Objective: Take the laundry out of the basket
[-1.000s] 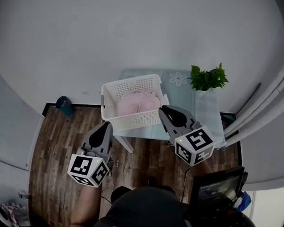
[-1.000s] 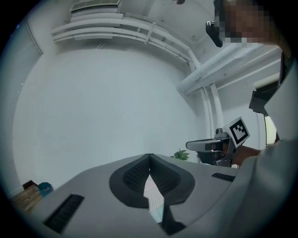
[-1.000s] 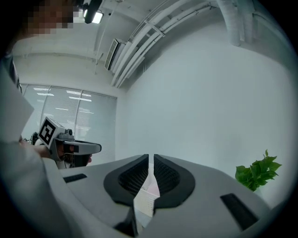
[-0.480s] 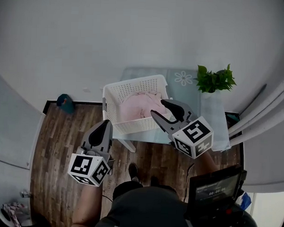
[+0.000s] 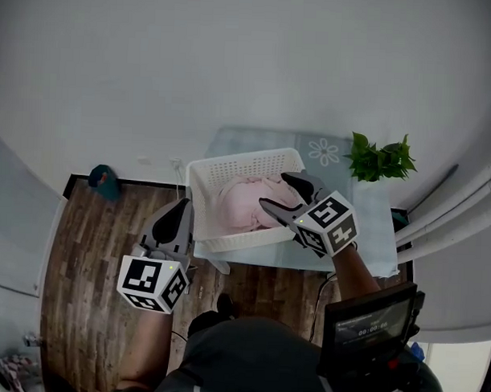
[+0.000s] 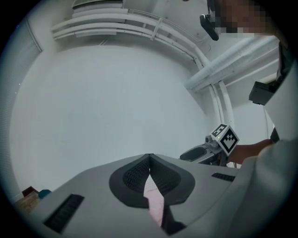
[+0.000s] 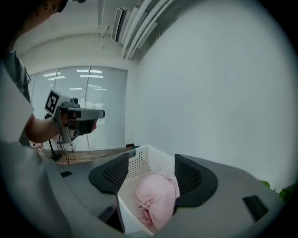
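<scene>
Far left, against the wall: a small teal object [image 5: 101, 178] on the wood floor [image 5: 90, 258].

Next, the left claw [image 5: 181, 207], out over the floor just beside the basket's left wall and outside it. Jaws closed tip to tip, gripping nothing. Through the narrow wedge behind the tips, in the left gripper view, only a sliver of white mesh and pink.

Then the white perforated basket [image 5: 236, 241], standing on the left part of the pale blue counter [image 5: 349, 235]. Inside it, the pink laundry [image 5: 245, 201], bunched in one heap.

Over the basket's right side, the right claw [image 5: 276, 192], tilted somewhat downward. Jaws apart, having just been opening. In the right gripper view, the heap and the basket's near corner framed between the two jaws, neither jaw pressing on the cloth. Nothing gripped.

Right of the basket, a flower print [image 5: 323, 151] on the counter's top. Further right, a leafy green plant [image 5: 381, 158] near the counter's far right corner.

Lower right, close to the person's body, a dark screen [image 5: 370, 324].
</scene>
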